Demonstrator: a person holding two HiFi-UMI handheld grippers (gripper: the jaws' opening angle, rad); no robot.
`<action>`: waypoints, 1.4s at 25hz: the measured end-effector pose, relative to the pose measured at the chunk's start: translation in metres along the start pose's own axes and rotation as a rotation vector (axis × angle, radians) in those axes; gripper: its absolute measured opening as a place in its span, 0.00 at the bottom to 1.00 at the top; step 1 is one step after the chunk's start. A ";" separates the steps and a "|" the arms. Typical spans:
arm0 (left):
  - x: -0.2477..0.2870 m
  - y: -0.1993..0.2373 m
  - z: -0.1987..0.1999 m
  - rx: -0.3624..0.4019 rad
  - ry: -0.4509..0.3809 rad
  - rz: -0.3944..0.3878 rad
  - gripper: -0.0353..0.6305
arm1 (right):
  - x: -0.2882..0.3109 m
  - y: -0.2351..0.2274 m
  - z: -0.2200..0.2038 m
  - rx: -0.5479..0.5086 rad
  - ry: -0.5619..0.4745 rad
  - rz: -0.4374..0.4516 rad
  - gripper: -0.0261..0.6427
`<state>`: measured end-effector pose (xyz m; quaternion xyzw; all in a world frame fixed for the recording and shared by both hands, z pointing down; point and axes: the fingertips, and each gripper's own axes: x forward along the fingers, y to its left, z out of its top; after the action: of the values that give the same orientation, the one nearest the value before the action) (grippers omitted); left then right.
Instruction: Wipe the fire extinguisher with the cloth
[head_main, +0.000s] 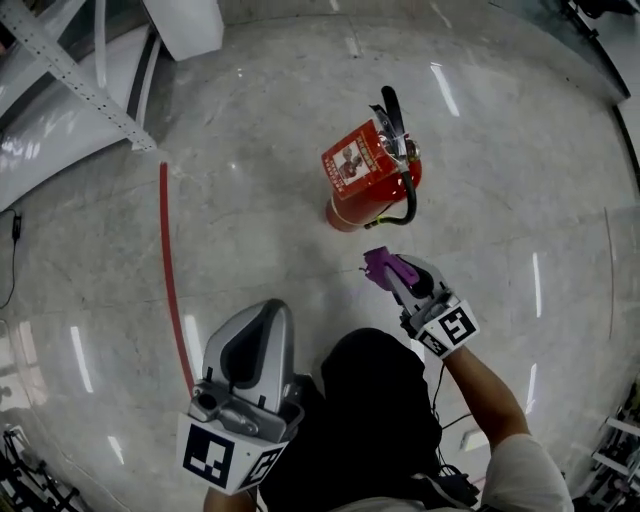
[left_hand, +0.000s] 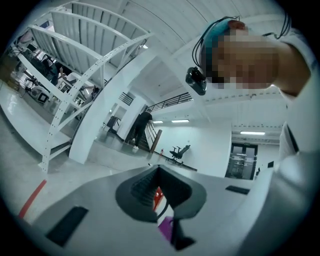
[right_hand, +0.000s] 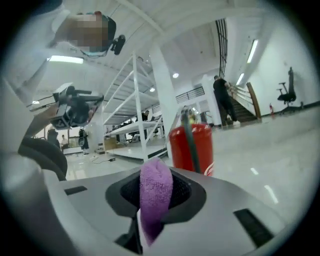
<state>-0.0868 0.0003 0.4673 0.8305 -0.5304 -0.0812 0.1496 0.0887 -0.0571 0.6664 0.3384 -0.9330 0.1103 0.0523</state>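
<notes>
Both closed: left gripper (head_main: 264, 316) empty, right gripper (head_main: 392, 276) pinching cloth (right_hand: 155, 195) short of fire extinguisher (head_main: 362, 178).

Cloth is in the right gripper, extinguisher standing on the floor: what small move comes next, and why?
Probably ease the right gripper forward until the purple cloth meets the red fire extinguisher body. The cloth is clamped in its jaws but sits short of the cylinder, with bare floor between them in the head view.
</notes>
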 end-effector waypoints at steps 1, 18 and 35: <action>0.005 -0.005 0.001 0.002 -0.002 -0.014 0.06 | -0.014 -0.009 0.024 -0.027 -0.041 -0.043 0.14; 0.009 -0.036 0.002 0.007 0.002 -0.020 0.06 | 0.057 -0.023 0.156 -0.753 -0.089 -0.063 0.14; 0.012 -0.036 -0.009 0.021 0.034 -0.017 0.06 | 0.048 -0.019 0.004 -0.781 -0.032 -0.088 0.14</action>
<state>-0.0486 0.0053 0.4640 0.8378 -0.5214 -0.0629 0.1492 0.0641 -0.1020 0.6736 0.3347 -0.8901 -0.2605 0.1671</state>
